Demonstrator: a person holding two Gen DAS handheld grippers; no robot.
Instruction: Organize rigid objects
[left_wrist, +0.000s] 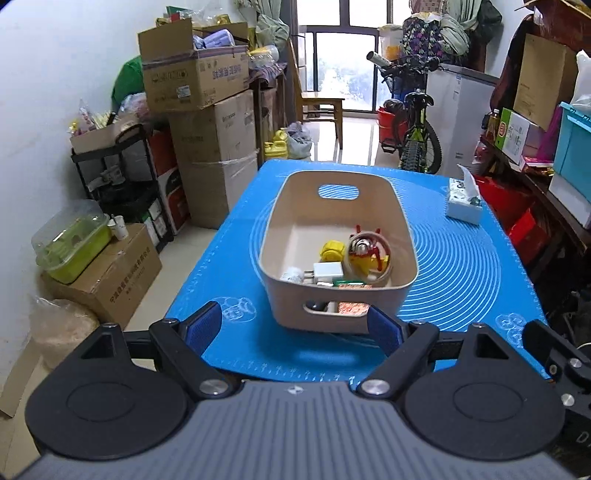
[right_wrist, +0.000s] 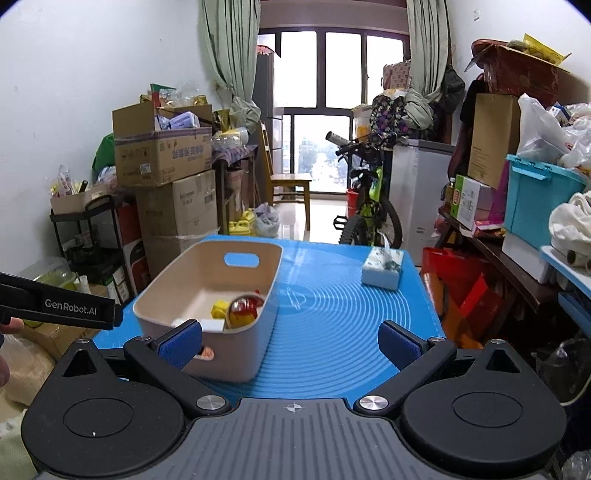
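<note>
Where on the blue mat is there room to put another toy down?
The blue mat lies bare between the beige bin and the tissue pack, and in a strip left of the bin. Inside the bin, the near end is crowded with the yellow toy and white charger; the far end is empty.

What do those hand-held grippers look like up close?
Each hand-held gripper, left and right, has a ribbed grey body, two round black discs, black link arms with silver screws, and two fingers faced with blue pads. The left one's black side reads "GenRobot.AI" in white. No cables or sleeves show.
</note>
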